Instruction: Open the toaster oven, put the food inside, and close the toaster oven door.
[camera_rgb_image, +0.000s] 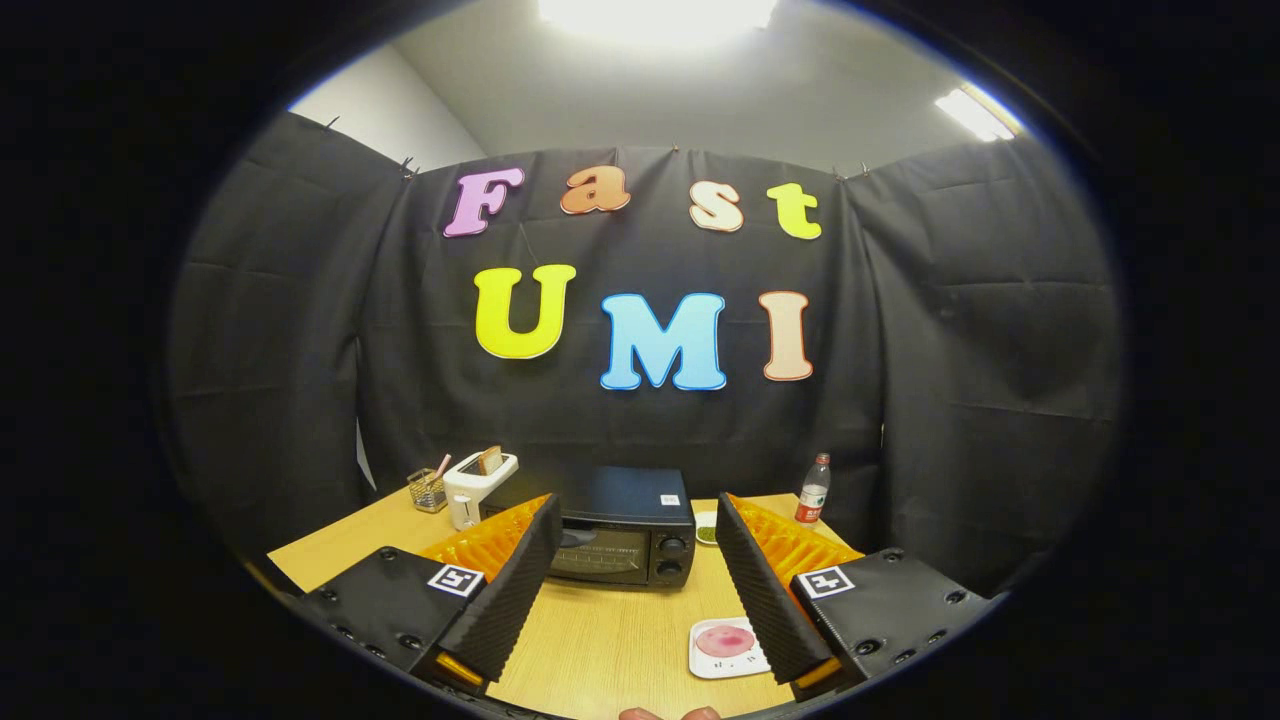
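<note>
The hand-held gripper (635, 570) is held spread wide above the tabletop (600, 640), with nothing grasped between its fingers. Just inside the right finger, a white plate (722, 650) with a pink slice of food (724, 640) is seen resting on the tabletop. Beyond the fingers, between them, the toaster oven (625, 540) is seen with its door shut. A white toaster (478, 485) and a bottle (813, 492) are set to either side. No step is judged done: opening, loading and closing are all left.
</note>
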